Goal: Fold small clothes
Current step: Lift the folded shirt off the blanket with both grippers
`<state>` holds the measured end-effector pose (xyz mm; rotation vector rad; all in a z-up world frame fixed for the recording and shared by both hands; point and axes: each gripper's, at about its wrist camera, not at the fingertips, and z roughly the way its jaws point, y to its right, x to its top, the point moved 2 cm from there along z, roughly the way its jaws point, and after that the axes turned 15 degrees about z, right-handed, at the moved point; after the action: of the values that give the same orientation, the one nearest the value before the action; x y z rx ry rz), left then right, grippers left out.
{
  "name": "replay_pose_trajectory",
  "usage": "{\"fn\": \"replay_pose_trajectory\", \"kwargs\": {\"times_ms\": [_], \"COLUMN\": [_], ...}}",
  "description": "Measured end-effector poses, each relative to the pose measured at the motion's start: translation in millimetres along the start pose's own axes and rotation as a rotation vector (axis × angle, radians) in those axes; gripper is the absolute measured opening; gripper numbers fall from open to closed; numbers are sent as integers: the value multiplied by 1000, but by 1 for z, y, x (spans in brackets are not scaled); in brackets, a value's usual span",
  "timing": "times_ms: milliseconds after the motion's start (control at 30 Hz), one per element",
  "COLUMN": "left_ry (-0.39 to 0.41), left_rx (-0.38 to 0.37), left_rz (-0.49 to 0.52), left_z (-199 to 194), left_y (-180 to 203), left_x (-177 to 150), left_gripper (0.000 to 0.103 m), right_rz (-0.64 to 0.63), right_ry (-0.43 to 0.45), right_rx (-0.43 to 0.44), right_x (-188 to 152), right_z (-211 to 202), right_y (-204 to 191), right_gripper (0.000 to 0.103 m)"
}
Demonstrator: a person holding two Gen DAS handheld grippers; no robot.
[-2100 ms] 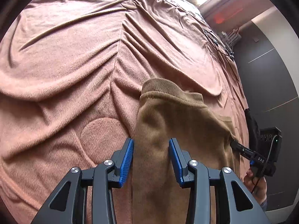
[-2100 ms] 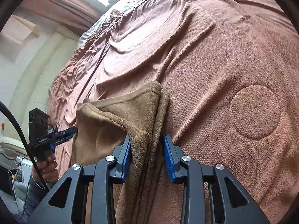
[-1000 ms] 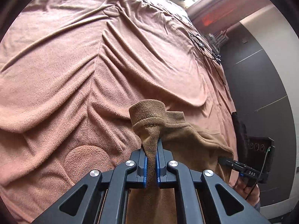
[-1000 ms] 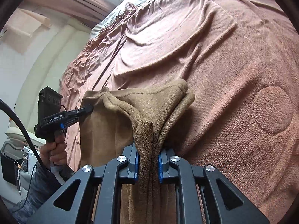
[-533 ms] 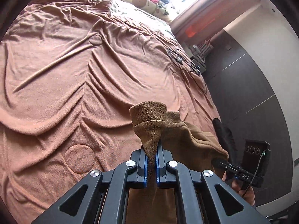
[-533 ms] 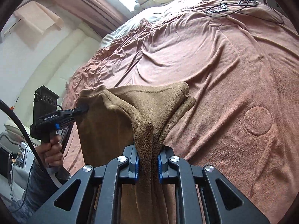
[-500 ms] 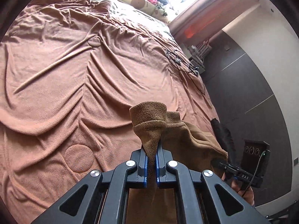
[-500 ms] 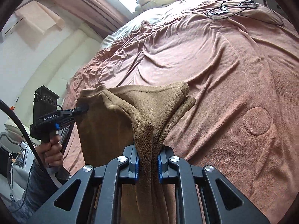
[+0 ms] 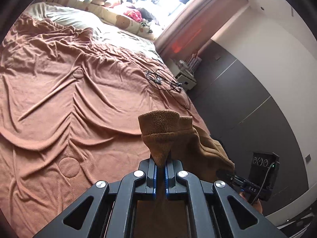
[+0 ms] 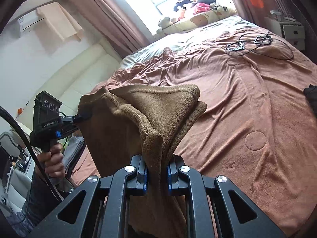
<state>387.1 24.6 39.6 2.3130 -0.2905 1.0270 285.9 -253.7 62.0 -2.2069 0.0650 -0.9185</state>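
Note:
A small tan fleece garment (image 9: 168,130) hangs stretched between both grippers, lifted off the bed. My left gripper (image 9: 160,168) is shut on one top corner, which bunches up above the blue pads. My right gripper (image 10: 156,168) is shut on the other corner of the garment (image 10: 158,107), whose hemmed edge runs left to the other gripper. Each view shows the opposite gripper pinching the cloth: the right one (image 9: 223,173) at the lower right, the left one (image 10: 85,117) at the left, held by a hand (image 10: 52,158). The garment's lower part drops out of view.
A wrinkled reddish-brown blanket (image 9: 69,103) covers the bed below. Black cables and small devices (image 10: 249,43) lie on it far off. Pillows and plush toys (image 9: 118,17) line the window end. A dark wardrobe wall (image 9: 247,99) stands at the right, a dark item (image 10: 312,97) on the blanket's edge.
Both grippers, open around the garment lying flat, closed on its corners and rose, lifting it off the blanket. The views now take in the far bed, the window and the walls.

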Motion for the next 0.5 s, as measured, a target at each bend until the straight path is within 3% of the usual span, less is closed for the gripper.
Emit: {"fn": "replay_pose_trajectory", "kwargs": {"times_ms": [500], "left_ry": [53], "left_rx": [-80], "left_rz": [107], "left_z": [-12], "left_y": [97], "left_x": [19], "left_gripper": [5], "right_rz": [-56], "right_ry": [168], "right_rx": [-63], "right_x": [-18], "right_z": [-126], "right_y": [0], "right_gripper": [10]}}
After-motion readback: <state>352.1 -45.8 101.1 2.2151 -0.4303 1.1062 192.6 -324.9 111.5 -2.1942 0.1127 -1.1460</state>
